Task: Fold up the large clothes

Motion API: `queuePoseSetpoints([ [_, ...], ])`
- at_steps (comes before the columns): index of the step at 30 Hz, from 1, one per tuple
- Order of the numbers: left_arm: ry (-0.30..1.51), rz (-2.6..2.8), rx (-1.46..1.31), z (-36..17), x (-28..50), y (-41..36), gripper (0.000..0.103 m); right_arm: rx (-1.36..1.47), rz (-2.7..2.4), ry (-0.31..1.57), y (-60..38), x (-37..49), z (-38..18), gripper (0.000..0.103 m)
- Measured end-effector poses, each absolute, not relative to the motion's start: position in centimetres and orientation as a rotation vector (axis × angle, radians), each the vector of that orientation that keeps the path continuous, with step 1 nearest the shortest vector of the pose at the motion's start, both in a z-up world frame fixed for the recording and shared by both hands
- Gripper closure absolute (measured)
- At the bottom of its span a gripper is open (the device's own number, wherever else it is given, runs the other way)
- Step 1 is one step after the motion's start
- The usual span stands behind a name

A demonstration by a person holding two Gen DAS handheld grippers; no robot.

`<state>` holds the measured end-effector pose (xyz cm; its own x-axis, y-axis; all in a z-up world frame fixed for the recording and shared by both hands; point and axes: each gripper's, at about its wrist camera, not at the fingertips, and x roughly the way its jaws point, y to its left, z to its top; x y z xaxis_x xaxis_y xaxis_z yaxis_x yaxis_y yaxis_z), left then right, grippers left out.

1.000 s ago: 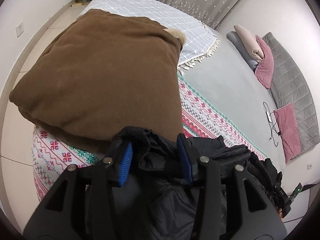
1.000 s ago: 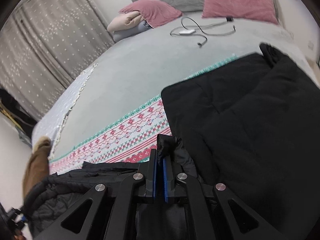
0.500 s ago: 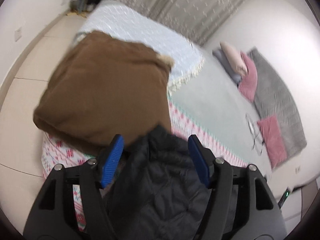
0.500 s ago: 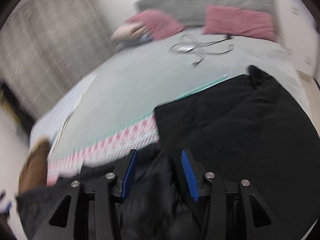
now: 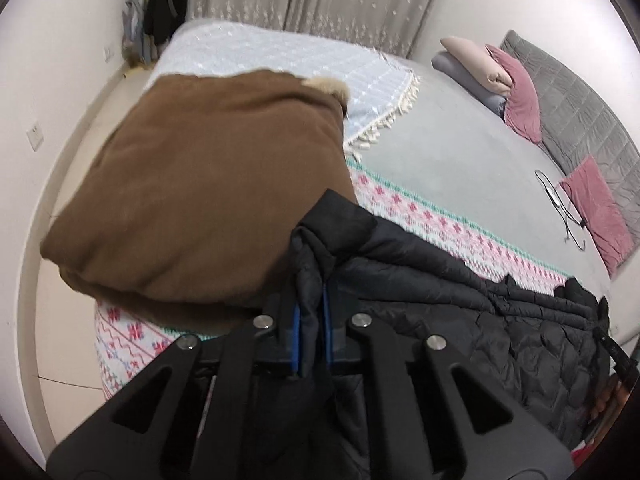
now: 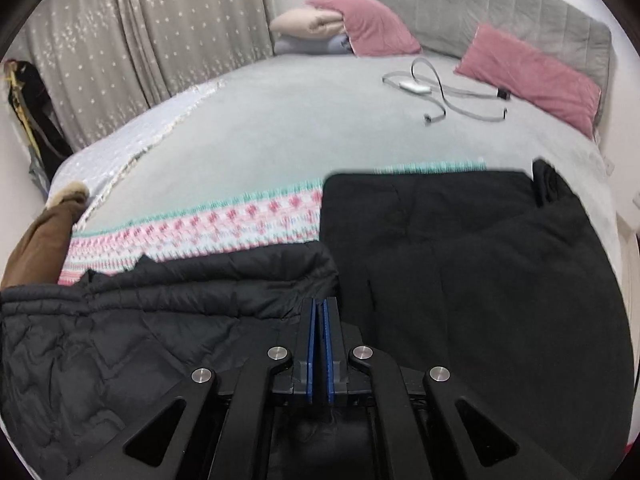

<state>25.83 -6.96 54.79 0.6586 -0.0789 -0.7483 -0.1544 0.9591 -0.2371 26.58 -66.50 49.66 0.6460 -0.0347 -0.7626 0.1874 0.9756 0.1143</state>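
Observation:
A black quilted puffer jacket lies stretched along the near edge of the bed; it also shows in the right wrist view. My left gripper is shut on a bunched corner of the jacket, which sticks up between the blue pads. My right gripper is shut on the jacket's other corner, with the pads nearly together. The jacket edge runs taut between the two grippers.
A folded brown coat lies on the bed to the left, also seen in the right wrist view. A folded black garment lies to the right. A patterned blanket, a cable and pink pillows lie beyond.
Both grippers were open half a second ago and have shut on the jacket's corners. The jacket now lies stretched out between them instead of bunched.

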Motion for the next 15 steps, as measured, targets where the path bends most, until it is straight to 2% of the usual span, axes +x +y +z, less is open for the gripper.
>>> queuePoseSetpoints([
  [4,0.855,0.089,-0.257,54.3,27.1,-7.6,0.093,0.179,-0.190,0.829,-66.4,27.5,49.9,0.100],
  [9,0.828,0.159,-0.132,53.5,27.9,-9.8,0.090,0.095,-0.305,0.908,-65.7,29.0,46.9,0.100],
  [12,0.821,0.185,-0.100,53.6,27.8,-10.3,0.085,0.052,-0.358,0.929,-65.3,29.4,45.7,0.100],
  [15,0.825,0.177,-0.113,54.1,27.5,-9.8,0.072,0.039,-0.378,0.905,-64.9,29.1,46.2,0.097],
])
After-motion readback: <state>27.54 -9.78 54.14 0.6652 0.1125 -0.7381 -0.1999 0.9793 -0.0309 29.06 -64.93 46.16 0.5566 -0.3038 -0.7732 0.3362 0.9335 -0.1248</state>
